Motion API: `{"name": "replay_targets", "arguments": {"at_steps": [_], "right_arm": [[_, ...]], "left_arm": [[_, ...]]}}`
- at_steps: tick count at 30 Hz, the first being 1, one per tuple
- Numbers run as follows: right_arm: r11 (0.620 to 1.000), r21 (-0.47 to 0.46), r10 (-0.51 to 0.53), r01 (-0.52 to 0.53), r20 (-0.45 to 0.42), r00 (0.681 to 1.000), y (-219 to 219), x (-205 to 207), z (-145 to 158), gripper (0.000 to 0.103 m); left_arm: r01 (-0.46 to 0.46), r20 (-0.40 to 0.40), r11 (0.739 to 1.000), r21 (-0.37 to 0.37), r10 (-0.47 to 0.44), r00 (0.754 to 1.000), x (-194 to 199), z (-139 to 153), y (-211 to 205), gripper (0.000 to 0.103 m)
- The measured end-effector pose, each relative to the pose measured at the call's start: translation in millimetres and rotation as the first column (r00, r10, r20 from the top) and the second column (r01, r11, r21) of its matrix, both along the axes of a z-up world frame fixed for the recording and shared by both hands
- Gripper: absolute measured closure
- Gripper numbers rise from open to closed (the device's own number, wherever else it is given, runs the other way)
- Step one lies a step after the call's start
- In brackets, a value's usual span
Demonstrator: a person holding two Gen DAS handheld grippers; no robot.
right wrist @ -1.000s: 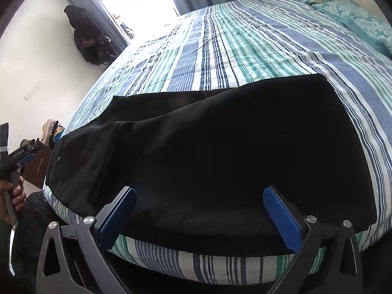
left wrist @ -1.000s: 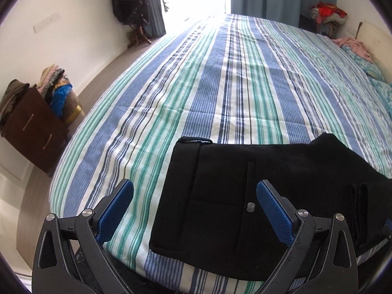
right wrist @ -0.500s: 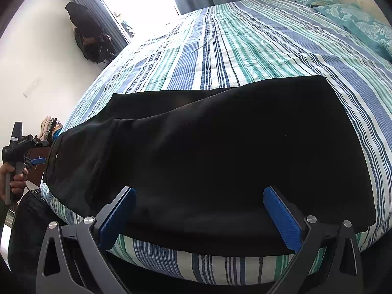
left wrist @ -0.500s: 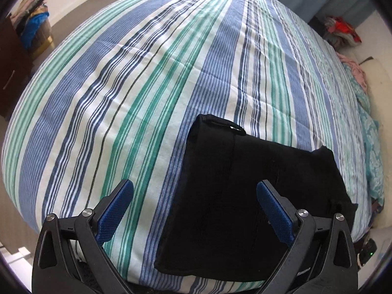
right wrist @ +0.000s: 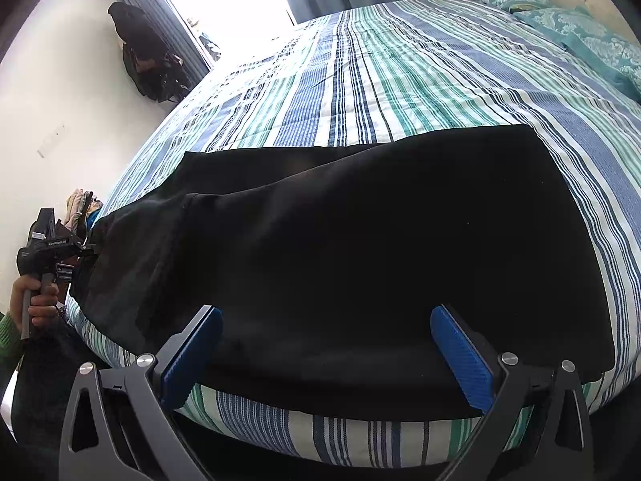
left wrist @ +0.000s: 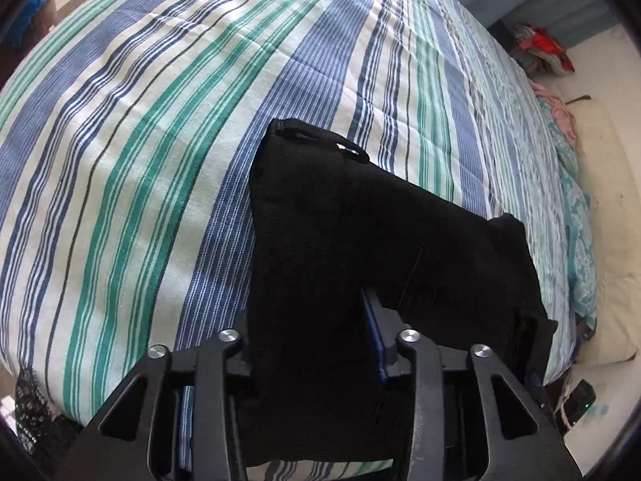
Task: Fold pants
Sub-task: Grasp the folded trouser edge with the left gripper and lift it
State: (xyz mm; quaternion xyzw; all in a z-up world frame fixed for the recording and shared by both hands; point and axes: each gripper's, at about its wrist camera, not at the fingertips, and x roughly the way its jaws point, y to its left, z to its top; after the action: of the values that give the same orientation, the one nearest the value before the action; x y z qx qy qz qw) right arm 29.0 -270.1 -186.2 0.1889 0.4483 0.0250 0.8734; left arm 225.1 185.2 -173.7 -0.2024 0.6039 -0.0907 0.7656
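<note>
Black pants [right wrist: 360, 240] lie flat across the near edge of the striped bed [right wrist: 380, 80]. In the left wrist view their waistband end [left wrist: 340, 220] is bunched up between the fingers of my left gripper [left wrist: 310, 320]. Its jaws are closing and the pads press on the cloth; one blue pad [left wrist: 374, 320] shows beside the fold. The right wrist view shows that left gripper [right wrist: 82, 248] at the pants' left end, held by a hand [right wrist: 38, 300]. My right gripper [right wrist: 326, 332] hovers open over the pants' near edge, with nothing between its fingers.
Teal pillows [right wrist: 593, 36] lie at the bed's far right. A heap of clothes [left wrist: 541, 48] sits beyond the bed's corner. A black bag [right wrist: 148, 64] hangs on the wall by the bright window. More clothes [right wrist: 80, 204] are piled at the left.
My left gripper tipped down onto the pants' waistband end, and its wide jaws came together on the cloth. The right gripper stayed where it was.
</note>
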Motion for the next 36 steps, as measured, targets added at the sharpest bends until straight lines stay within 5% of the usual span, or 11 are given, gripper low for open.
{"name": "replay_targets", "arguments": {"at_steps": [7,13,20,22,25,28,30,33,36], "right_arm": [[0.999,0.046,-0.018,0.019,-0.009,1.000,-8.5,2.1,0.7,0.000],[0.993,0.112,-0.038,0.039,-0.012,0.999,-17.5,2.4,2.6,0.000],[0.964,0.251,-0.102,0.082,0.066,0.993,-37.8,-10.9,14.6,0.000],[0.956,0.276,-0.140,0.101,0.126,0.982,-46.3,-19.4,24.1,0.000],[0.945,0.301,-0.200,0.130,0.212,0.957,-59.9,-32.2,37.8,0.000],[0.930,0.334,-0.250,0.157,0.259,0.933,-69.8,-41.4,45.0,0.000],[0.917,0.364,-0.271,0.164,0.268,0.924,-74.7,-44.4,45.4,0.000],[0.900,0.416,-0.259,0.130,0.269,0.928,-77.8,-44.7,43.2,0.000],[0.888,0.459,-0.126,-0.017,0.281,0.951,-63.1,-28.8,45.1,0.001]], "left_arm": [[-0.007,0.059,0.987,-0.163,0.017,0.998,-24.8,84.9,-35.4,0.084],[0.147,0.142,0.969,-0.197,-0.120,0.983,-35.5,134.0,-150.0,0.084],[0.263,0.125,0.957,-0.119,-0.248,0.961,-42.2,92.7,-286.0,0.083],[0.312,0.110,0.947,-0.075,-0.303,0.947,-43.8,73.4,-318.8,0.073],[0.388,0.012,0.903,-0.183,-0.392,0.920,-43.3,40.6,-351.6,0.060],[0.413,0.013,0.874,-0.256,-0.424,0.906,-51.9,42.4,-352.3,0.059],[0.434,0.088,0.870,-0.236,-0.425,0.901,-60.0,64.3,-337.6,0.046],[0.416,0.204,0.897,-0.152,-0.383,0.901,-68.5,98.1,-295.3,0.038],[0.331,0.284,0.943,-0.043,-0.306,0.909,-74.8,111.6,-240.8,0.030]]}}
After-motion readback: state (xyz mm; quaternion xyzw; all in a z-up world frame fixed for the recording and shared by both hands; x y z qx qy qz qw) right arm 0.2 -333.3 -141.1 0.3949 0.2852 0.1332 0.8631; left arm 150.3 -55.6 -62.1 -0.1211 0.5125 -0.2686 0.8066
